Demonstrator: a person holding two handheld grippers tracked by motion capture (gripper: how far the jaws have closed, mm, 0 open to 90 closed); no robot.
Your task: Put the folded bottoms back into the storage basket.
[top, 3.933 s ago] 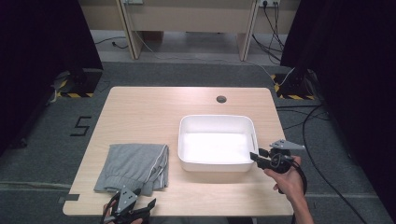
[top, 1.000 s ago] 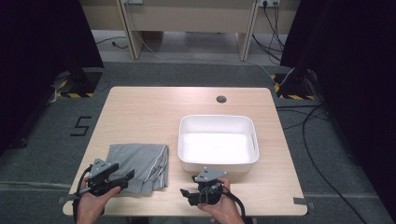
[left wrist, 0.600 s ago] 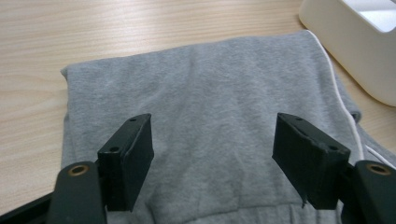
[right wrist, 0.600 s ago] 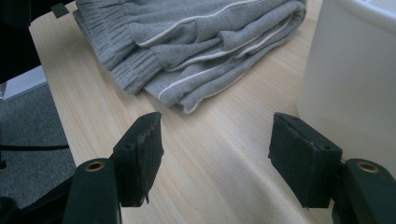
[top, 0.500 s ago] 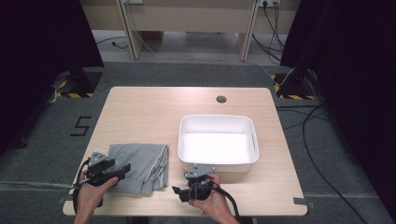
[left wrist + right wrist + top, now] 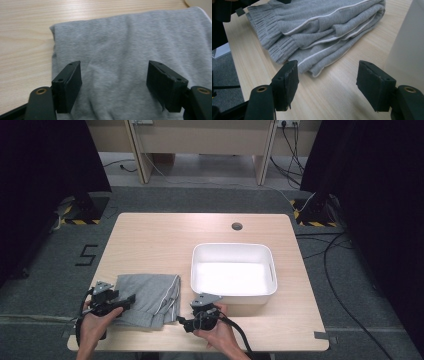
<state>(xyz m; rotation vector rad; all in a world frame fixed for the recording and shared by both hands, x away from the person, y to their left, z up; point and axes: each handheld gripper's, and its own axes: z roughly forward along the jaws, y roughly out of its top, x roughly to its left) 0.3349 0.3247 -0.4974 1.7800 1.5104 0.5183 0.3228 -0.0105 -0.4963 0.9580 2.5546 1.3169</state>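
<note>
In the high view, a folded grey garment (image 6: 147, 300) is lying on the near left part of the wooden counter (image 6: 165, 245), just left of a white tub (image 6: 234, 276). The left hand-held gripper (image 6: 131, 299) is hovering at the garment's near left edge, pointing right across the cloth. The right hand-held gripper (image 6: 184, 322) is sitting just right of the garment's near right corner, in front of the tub, pointing left toward the cloth.

In the left gripper view, the left hand-held gripper (image 6: 113, 82) is standing open, its 2 black jaws well apart above the smooth grey garment (image 6: 130, 47), with nothing pinched between them. Bare counter (image 6: 25, 40) is showing at the left of the cloth.

In the right gripper view, the right hand-held gripper (image 6: 328, 83) is also standing open, its 2 jaws apart over bare counter (image 6: 332, 97). The garment (image 6: 317, 27) is lying just ahead of the jaws, its stacked folds, white piping and ribbed cuffs facing them. The tub's white wall (image 6: 409, 45) is rising at the right.
</note>
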